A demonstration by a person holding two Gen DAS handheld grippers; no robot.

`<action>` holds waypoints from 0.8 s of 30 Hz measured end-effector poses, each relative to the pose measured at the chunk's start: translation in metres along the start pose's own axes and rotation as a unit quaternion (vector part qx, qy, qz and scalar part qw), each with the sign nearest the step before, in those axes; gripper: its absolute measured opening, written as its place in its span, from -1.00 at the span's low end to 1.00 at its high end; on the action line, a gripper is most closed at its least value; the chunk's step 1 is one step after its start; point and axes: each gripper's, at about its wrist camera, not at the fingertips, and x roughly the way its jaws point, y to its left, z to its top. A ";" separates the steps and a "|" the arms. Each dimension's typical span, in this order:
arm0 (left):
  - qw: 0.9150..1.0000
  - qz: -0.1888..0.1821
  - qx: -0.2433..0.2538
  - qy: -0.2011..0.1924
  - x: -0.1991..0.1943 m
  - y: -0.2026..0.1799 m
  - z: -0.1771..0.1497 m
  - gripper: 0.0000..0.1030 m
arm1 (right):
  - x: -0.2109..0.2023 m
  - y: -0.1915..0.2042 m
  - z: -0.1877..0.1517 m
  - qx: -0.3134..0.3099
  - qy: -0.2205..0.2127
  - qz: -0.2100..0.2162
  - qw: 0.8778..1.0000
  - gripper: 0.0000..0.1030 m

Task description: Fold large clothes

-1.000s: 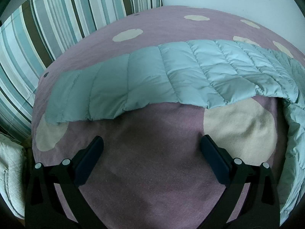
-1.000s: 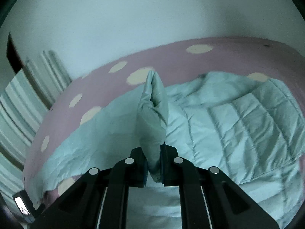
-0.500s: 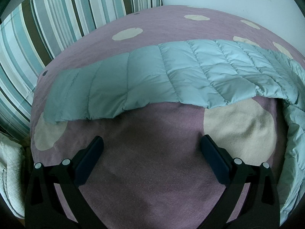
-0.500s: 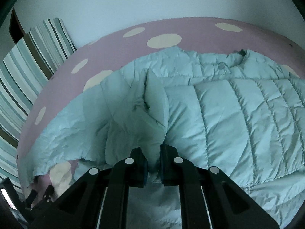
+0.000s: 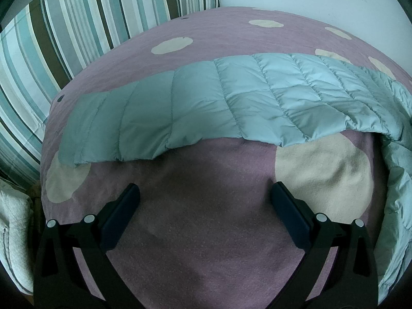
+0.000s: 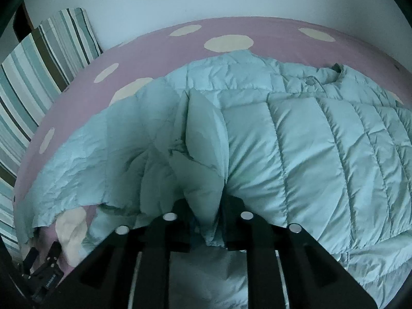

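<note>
No containers anywhere, just a pale teal quilted puffer jacket (image 6: 296, 149) spread on a mauve blanket with cream dots (image 5: 206, 33).

Right gripper (image 6: 207, 206) has a pinched-up ridge of jacket fabric standing between its fingers, and the jaws are opening right now, so the fold sits in the gap more than it's being squeezed. A second ago that same fold was clamped tight and lifted well above the bed, with mostly wall behind it. Now it's down low against the rest of the jacket and the whole body of the coat fills the view.

Left gripper (image 5: 206, 195) is wide apart with nothing between the fingers, hovering over bare blanket. Its view looks the same as a second ago.

The left wrist view shows one long sleeve (image 5: 195, 108) laid flat across the blanket from about 9 o'clock to 3 o'clock, plus a big cream dot (image 5: 324, 170) around 4 o'clock beside the right finger. The right wrist view shows the collar and a snap button (image 6: 312, 81) up near 1 o'clock, and the left gripper itself down at 8 o'clock. Striped cushions (image 5: 64, 38) sit at 10 o'clock in both.
</note>
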 end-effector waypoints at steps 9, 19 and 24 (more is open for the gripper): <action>1.000 -0.001 -0.001 0.001 0.000 0.000 0.000 0.96 | -0.080 -0.053 -0.004 0.019 -0.068 0.010 0.997 -0.22; 1.000 0.000 0.001 0.000 0.000 0.000 0.001 0.96 | -0.114 -0.282 0.005 0.198 -0.091 -0.145 0.965 -0.22; 1.000 0.004 0.003 0.000 0.000 0.000 0.001 0.96 | -0.087 -0.314 0.005 0.218 -0.057 -0.116 0.967 -0.16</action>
